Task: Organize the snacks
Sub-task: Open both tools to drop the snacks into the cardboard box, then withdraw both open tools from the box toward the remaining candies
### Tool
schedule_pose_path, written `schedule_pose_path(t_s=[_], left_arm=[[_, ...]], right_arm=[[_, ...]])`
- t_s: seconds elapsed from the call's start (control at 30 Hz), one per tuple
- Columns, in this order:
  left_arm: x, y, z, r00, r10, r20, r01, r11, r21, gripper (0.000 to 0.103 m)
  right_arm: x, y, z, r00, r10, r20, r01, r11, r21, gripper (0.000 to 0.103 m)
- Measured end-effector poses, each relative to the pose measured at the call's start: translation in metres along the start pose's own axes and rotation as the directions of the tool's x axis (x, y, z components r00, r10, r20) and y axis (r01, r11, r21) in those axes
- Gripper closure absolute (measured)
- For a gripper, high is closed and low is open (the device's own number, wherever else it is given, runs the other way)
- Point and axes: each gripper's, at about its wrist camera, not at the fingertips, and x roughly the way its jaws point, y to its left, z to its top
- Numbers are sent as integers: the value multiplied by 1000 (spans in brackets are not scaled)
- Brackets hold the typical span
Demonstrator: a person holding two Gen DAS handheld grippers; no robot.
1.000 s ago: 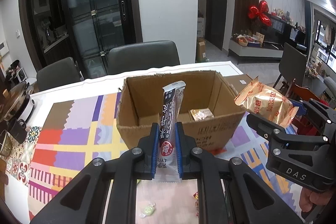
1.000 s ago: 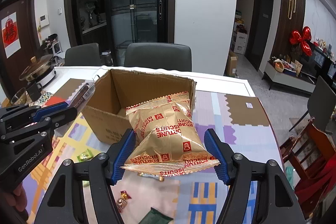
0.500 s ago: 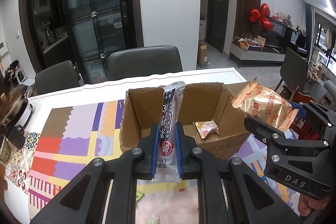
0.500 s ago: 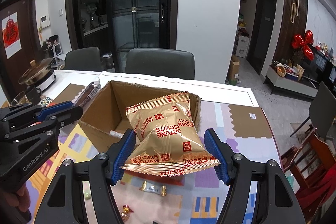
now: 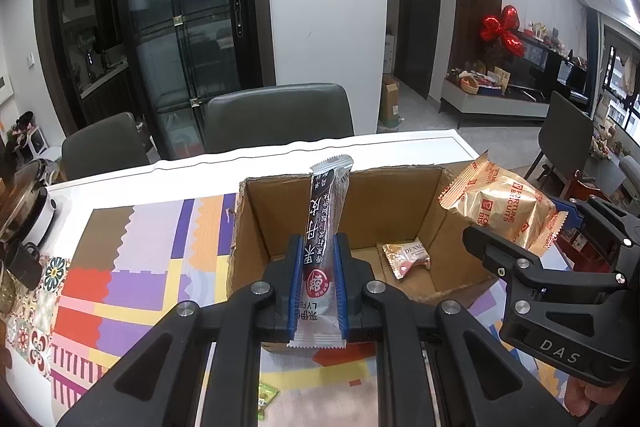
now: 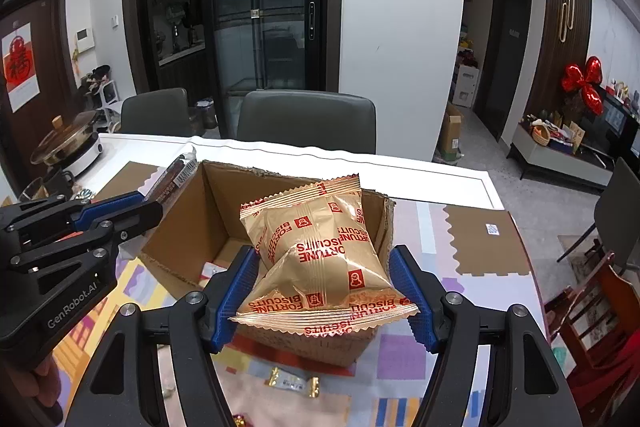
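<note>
Through the left wrist camera, my left tongs (image 5: 318, 285) are clamped on a long black-and-silver snack stick wrapper (image 5: 325, 227), which stands nearly upright between the blue pads (image 5: 295, 287), its top tilted slightly away from me. I hold them level, just in front of the near wall of the open brown cardboard box (image 5: 256, 223), so the wrapper's upper part rises in front of the box's hollow. Inside the box, on its floor toward the right, lies a small pale gold-and-pink sachet (image 5: 406, 259). To the right of the box my right tongs (image 5: 520, 227) come in from the side, angled toward the box's right wall, gripping a puffy gold foil biscuit packet with red lettering (image 5: 500, 205) that hangs near the rim of that wall. The box sits on the tabletop with its colourful patchwork mat (image 5: 120, 267); a small green candy (image 5: 266, 393) lies in front of the box, below my left tongs.

Through the right wrist camera, my right tongs (image 6: 324, 291) are closed on the gold biscuit packet (image 6: 320, 251), squeezing it from both sides, held level above the box's (image 6: 188, 223) near right corner. My left tongs (image 6: 154, 201) reach in from the left of the box at rim height, the dark wrapper (image 6: 176, 177) poking beyond them. In front of the box lies a small gold-ended candy (image 6: 294, 381).
</note>
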Motion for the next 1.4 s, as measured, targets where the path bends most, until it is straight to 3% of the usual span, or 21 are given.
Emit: schedule_pose_path(t_s=[0.8,0.83,0.9,0.93,0.97,1.1,1.4], left_arm=[[22,3,-3,1000,22,-8,-22,1000,-16,86],[22,4,-4,1000,25,-8,-25,1000,-17,83],[23,5,-5,999,31,-10,-32,999,-21,67],[22,6,-5,999,36,-6,-36,999,-25,56],[21,7,-5,999,40,1,-40,999,-29,51],[19,10,-5,999,48,6,-47,998,-42,45],[11,11,-7,998,58,11,-58,997,-45,44]], right_arm=[[34,2,4,1000,-7,-30,7,1000,6,34],[36,1,3,999,-11,-34,11,1000,5,34],[40,2,3,999,-2,-51,2,1000,3,31],[41,2,3,998,-2,-56,2,1000,5,24],[42,1,2,998,-3,-59,3,1000,12,21],[42,-2,1,998,-12,-58,14,999,39,12],[33,0,2,999,-22,-40,23,999,27,12]])
